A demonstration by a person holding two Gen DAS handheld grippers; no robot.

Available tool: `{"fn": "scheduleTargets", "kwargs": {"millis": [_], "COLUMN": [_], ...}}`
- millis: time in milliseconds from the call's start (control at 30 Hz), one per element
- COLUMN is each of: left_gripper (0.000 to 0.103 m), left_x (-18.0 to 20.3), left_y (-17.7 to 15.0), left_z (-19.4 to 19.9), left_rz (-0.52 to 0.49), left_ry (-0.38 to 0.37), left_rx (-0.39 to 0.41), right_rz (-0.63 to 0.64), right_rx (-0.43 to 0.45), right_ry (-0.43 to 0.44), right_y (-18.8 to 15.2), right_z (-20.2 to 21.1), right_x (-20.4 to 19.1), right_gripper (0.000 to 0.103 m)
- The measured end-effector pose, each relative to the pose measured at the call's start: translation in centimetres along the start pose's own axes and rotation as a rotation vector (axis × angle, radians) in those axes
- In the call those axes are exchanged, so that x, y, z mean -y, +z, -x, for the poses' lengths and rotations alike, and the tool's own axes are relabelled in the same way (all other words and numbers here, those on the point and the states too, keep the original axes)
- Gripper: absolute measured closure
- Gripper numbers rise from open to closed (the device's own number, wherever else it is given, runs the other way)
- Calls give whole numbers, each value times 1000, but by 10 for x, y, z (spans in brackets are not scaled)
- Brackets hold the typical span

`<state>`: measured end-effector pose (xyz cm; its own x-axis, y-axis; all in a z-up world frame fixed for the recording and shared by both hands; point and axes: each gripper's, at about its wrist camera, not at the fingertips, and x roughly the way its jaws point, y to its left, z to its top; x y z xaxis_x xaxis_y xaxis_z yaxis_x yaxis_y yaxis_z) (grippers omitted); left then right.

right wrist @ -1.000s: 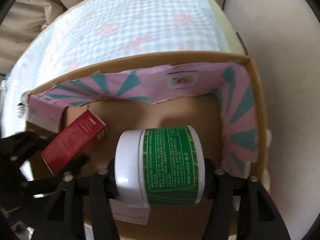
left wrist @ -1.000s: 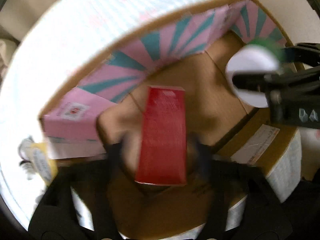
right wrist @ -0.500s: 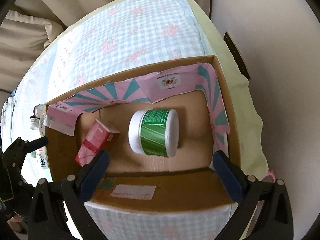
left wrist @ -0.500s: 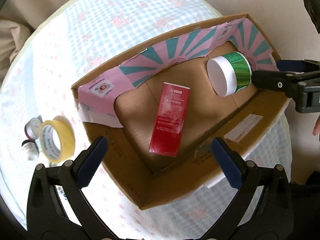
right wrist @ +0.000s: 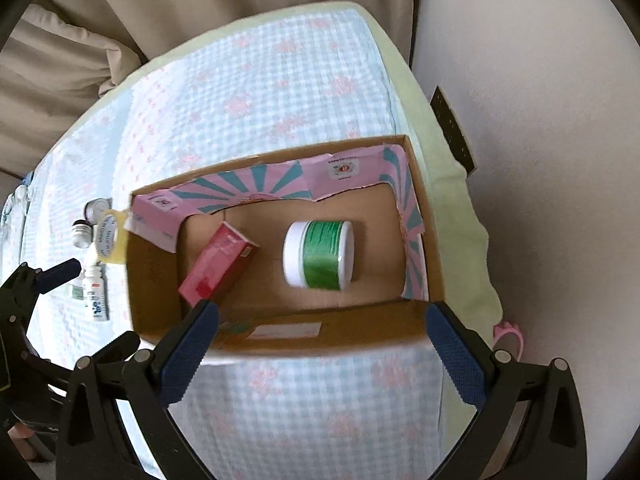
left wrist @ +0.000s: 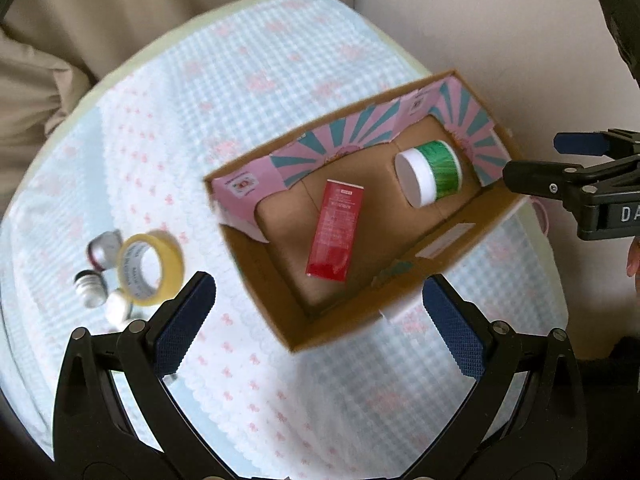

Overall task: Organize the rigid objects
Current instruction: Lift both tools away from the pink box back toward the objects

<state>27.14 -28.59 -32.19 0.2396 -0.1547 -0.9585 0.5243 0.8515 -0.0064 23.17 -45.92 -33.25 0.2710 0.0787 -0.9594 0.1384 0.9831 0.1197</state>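
Blue-checked cloth covers the table, with beige curtains behind and a pale wall to the right. Inside the cardboard box, near the table's right edge, lie a red carton and a green jar, apart. Left gripper and right gripper hang above, jaws wide, empty. Tape and small bottles sit left of it.

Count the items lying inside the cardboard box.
2: a red carton toward the box's left end and a green-labelled jar on its side toward the right. None seem hidden.
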Motion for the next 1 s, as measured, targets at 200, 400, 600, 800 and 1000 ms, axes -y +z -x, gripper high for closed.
{"fn": "scheduleTargets", "kwargs": {"millis": [200,400,600,800,1000], "left_gripper": [0,0,0,0,0], "left_x": [-15,-52,-114,-182,-242], "left_y": [-33,-75,-131,-185,-220], "left_z": [68,124,154,167,164], "left_rz": [46,104,198,262,290], "left_ry": [18,63,77,86,71], "left_rx": [67,116,149,164,153], "right_rz": [7,81,125,127,119], "right_rx": [65,156,207,227,249], "right_ry": [-3,-61,-69,-6,50], "right_y": [-8,-29,-54,-77,-88], "right_z": [44,93,120,126,117], "right_x": [-27,-80,-139,-201,-261], "right_gripper": [0,0,0,0,0]}}
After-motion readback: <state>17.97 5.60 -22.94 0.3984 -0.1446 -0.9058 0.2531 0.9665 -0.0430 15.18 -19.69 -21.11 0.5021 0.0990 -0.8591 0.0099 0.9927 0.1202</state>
